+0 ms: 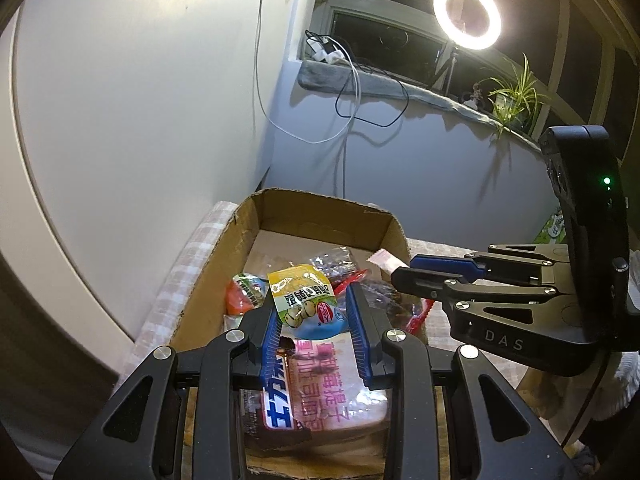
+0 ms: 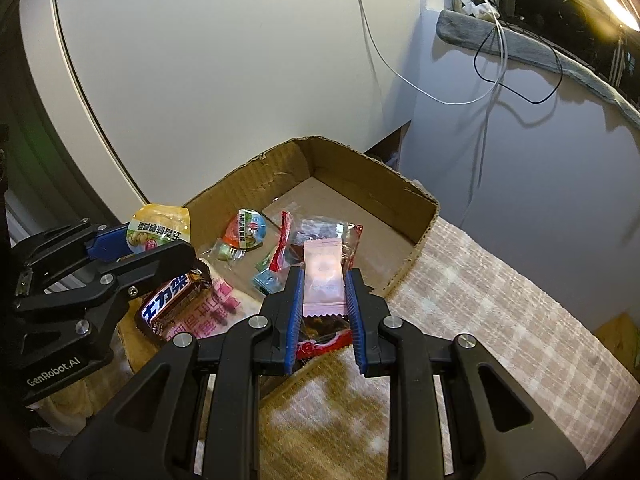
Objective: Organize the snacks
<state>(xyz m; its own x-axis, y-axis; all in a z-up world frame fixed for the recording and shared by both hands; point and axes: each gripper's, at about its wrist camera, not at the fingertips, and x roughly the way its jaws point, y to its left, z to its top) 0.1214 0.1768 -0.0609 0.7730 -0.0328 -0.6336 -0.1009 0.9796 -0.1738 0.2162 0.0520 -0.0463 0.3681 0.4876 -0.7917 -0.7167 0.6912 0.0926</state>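
The left gripper [image 1: 314, 312] has its blue-padded jaws pinched on a small snack packet [image 1: 302, 300], yellow at the top and blue at the bottom with green lettering, gripped at its sides so that it stands up between the pads. Directly under that claw lies a brown chocolate bar [image 1: 276, 396] with a blue-and-white label, resting on a large pale pouch [image 1: 336, 384] printed with pink characters. Just past its fingertips sits an orange-and-green round snack cup [image 1: 244, 294].

The right gripper [image 2: 322, 300] is clamped on a pale pink sachet [image 2: 323, 280], held lengthwise between its pads and poking out forward beyond the tips. Beneath this claw is a red-edged clear packet [image 2: 320, 342] with dark contents. Ahead and to its left lie a thin red sachet [image 2: 282, 246], a small teal wrapper [image 2: 266, 282] and a clear bag of green sweets [image 2: 226, 252].

Both claws hang above the near end of an open cardboard box [image 2: 360, 168], shallow with ragged walls, whose far end shows bare floor. The box rests on a checked pink-and-white cloth [image 2: 500, 292]. Well beyond the claws, a ring light [image 1: 467, 15] glows by a dark window, a spider plant [image 1: 516, 96] stands on the sill, and cables [image 1: 360, 96] trail down the wall.
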